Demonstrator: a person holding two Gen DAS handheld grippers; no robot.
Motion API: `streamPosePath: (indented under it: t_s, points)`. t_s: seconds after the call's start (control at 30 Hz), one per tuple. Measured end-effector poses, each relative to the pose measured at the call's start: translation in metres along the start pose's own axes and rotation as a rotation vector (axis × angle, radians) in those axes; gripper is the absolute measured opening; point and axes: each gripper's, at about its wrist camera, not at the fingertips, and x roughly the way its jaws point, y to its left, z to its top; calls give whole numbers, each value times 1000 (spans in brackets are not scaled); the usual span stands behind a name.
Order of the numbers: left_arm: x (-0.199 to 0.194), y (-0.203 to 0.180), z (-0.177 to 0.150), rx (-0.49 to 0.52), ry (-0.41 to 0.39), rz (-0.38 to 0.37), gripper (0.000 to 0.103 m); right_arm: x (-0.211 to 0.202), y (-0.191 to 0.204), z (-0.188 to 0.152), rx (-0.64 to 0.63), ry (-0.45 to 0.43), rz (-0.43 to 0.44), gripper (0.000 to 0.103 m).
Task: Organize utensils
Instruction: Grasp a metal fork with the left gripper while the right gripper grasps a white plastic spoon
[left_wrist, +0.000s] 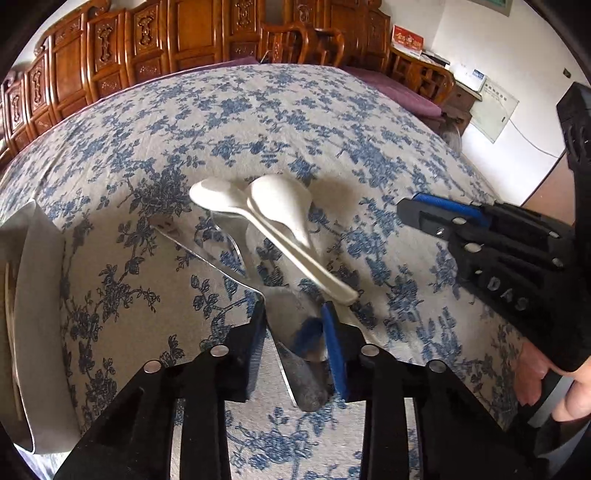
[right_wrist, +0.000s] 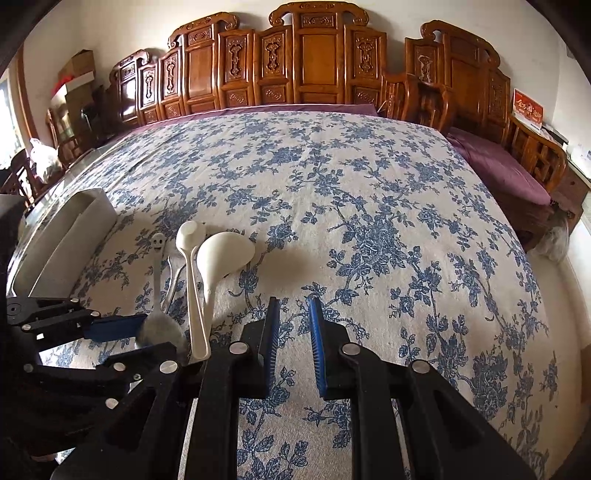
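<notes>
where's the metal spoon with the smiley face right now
In the right wrist view it lies low on the left, the metal spoon just left of the two white spoons, its bowl between the left tool's fingers.

Raised letters reading "DAS" stand on the black body of the right hand-held gripper (left_wrist: 410, 212), seen from the left wrist view at the right edge of the bed; anything before those letters cannot be made out. A red card (left_wrist: 407, 40) with gold characters leans on the wooden furniture beyond the bed's far right corner, and it also shows in the right wrist view (right_wrist: 528, 109); its characters are too small to read. A white wall chart (left_wrist: 495, 107) carries print too blurred to read.
</notes>
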Motion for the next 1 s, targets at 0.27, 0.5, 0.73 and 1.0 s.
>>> streamPosePath:
  t_s: [0.27,0.5,0.73,1.0]
  points:
    - [4,-7,3,-24,-7,-10,23,2,-1,-3,3,8,-18,18]
    - [4,-2,6,-83,6,-54,10,0,-7,-2,22,0,-11,18]
    - [-18,9,-9,-114,11,-63,2,0,0,2,21,-4,34,18]
    - [-58,23,-19,-86,-53,-33,2,9,26,5,4,-8,171,18]
